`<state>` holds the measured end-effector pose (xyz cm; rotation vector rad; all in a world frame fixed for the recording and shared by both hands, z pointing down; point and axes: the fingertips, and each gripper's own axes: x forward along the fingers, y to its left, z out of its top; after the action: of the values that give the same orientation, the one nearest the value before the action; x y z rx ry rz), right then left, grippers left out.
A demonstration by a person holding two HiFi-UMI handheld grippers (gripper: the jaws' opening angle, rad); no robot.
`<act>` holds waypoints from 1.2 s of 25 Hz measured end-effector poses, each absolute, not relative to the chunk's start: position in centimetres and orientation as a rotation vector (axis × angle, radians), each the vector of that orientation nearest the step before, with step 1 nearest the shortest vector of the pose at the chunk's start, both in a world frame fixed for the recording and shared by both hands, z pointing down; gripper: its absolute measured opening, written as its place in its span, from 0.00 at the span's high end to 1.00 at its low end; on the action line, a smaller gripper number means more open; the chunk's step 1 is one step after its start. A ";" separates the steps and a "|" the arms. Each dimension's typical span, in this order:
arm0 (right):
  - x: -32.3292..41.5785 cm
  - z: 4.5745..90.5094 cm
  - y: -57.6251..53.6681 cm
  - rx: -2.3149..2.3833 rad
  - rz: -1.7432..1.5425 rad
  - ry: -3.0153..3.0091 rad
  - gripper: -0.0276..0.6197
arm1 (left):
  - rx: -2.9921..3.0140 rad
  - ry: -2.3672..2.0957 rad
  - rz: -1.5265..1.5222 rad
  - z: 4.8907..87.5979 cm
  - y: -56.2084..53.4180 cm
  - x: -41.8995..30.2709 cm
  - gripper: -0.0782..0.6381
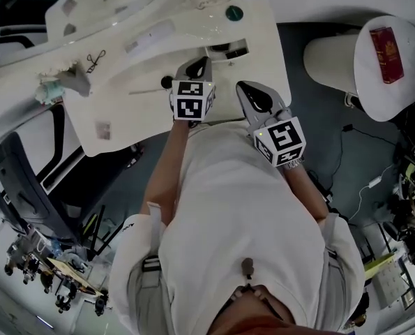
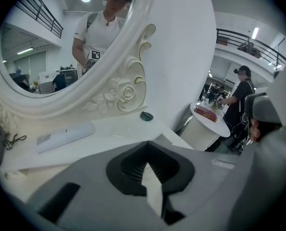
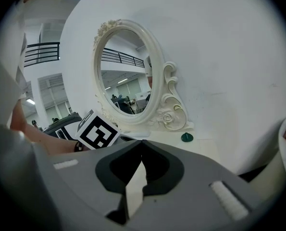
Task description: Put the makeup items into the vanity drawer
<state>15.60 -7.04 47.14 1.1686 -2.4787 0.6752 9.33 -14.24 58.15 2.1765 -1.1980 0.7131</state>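
Observation:
The white vanity top (image 1: 256,68) carries a dark green round item (image 1: 234,12) at its far edge, which also shows beside the mirror base (image 2: 146,115) (image 3: 187,137). A long white case (image 1: 151,37) (image 2: 66,134) lies left of it. A small dark drawer opening (image 1: 229,49) sits ahead of both grippers. My left gripper (image 1: 201,63) (image 2: 145,146) hangs above the tabletop, shut, with nothing showing between its jaws. My right gripper (image 1: 243,86) (image 3: 142,142) is beside it to the right and nearer the front edge, jaws together and empty.
An ornate oval mirror (image 2: 61,47) (image 3: 126,76) stands at the back of the vanity. A black clip (image 1: 94,61) and a thin stick (image 1: 148,91) lie on the left part. A round white side table (image 1: 402,96) with a red book (image 1: 386,53) stands to the right. A dark chair (image 1: 19,180) is at left.

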 end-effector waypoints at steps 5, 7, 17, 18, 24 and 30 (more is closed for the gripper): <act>11.4 46.7 -6.3 1.159 0.662 -2.481 0.95 | 2.274 -1.163 0.715 55.8 -12.5 6.6 0.88; 9.8 46.4 -6.0 1.159 0.657 -2.485 0.95 | 2.312 -1.161 0.696 54.7 -11.8 5.3 0.88; 3.7 45.3 -5.0 1.193 0.597 -2.497 0.95 | 2.454 -1.145 0.481 48.8 -8.2 -0.7 0.88; 3.2 45.1 -4.9 1.205 0.590 -2.497 0.95 | 2.470 -1.141 0.455 48.2 -8.0 -1.0 0.88; 2.0 43.7 -3.8 1.356 0.560 -2.476 0.95 | 2.613 -1.019 0.376 45.5 -7.0 -0.3 0.88; 2.6 43.4 -1.4 1.544 0.570 -2.424 0.95 | 2.732 -0.875 0.358 44.0 -5.3 1.1 0.88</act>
<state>2.63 -1.43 43.36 1.5436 -2.4236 0.5699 1.11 -5.29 44.00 2.7319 -0.8746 0.3582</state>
